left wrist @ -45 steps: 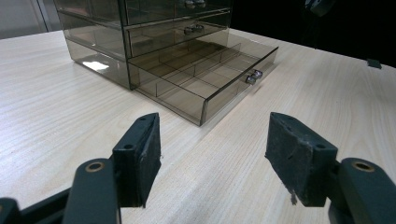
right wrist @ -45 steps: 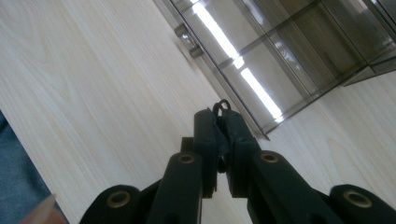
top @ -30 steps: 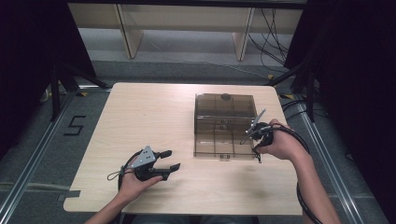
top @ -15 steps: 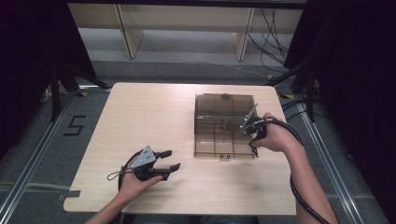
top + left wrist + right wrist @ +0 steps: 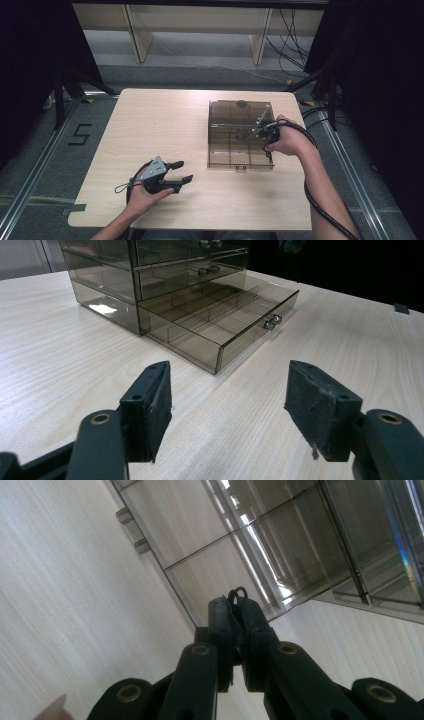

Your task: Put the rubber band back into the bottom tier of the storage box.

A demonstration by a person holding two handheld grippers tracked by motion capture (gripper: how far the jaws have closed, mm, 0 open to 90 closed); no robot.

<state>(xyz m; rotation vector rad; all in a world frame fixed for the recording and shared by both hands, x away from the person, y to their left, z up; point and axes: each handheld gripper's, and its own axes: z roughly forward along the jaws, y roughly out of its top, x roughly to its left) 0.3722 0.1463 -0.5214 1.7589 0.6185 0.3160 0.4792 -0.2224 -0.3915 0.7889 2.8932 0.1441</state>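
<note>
Smoked-plastic open drawer [image 5: 240, 151], pulled toward the bench's near edge, lies directly beneath the right tongs [image 5: 261, 131], which are clamped on a small black clip [image 5: 239, 595], while the left tongs [image 5: 179, 171] rest apart.

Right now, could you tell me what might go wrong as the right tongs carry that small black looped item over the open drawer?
1. The small black wire loop barely pokes out of the shut right tongs; it could slip.
2. The smoky clear plastic drawer has several compartments; it may drop into the wrong one.
3. The tongs might knock the drawer's thin wall.
</note>
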